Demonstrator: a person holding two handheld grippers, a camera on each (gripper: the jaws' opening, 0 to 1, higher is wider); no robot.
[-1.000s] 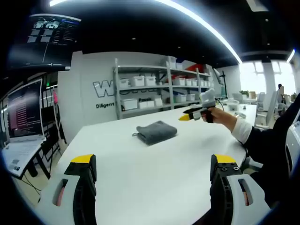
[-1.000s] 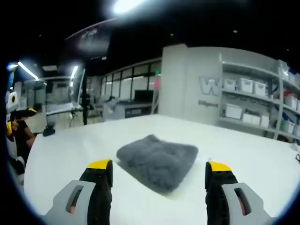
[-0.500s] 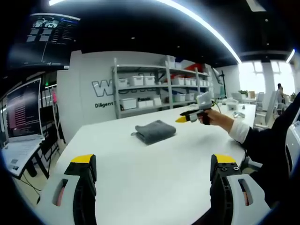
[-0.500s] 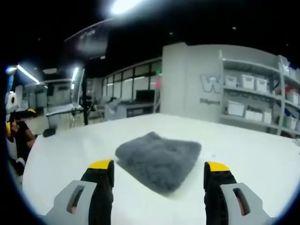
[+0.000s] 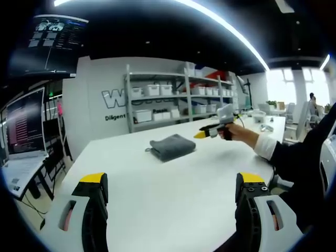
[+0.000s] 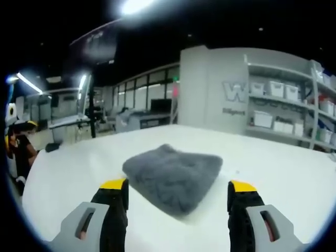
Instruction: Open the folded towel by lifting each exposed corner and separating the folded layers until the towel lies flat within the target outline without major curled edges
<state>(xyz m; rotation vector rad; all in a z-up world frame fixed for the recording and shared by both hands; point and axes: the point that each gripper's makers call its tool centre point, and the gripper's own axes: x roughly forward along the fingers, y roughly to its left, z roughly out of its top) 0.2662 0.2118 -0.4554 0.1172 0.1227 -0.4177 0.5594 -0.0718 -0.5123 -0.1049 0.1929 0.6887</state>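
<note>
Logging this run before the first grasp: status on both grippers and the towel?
Left gripper open, held back over the table. Right gripper open, just short of the towel. Towel folded, untouched. Nothing in the way.

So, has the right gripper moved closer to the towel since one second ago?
Yes. The right gripper has come toward the folded towel, which keeps its place before the shelf.

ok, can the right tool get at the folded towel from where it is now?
Probably yes. The right tool is open and aimed at the grey towel, with bare white table around it and nothing between.
</note>
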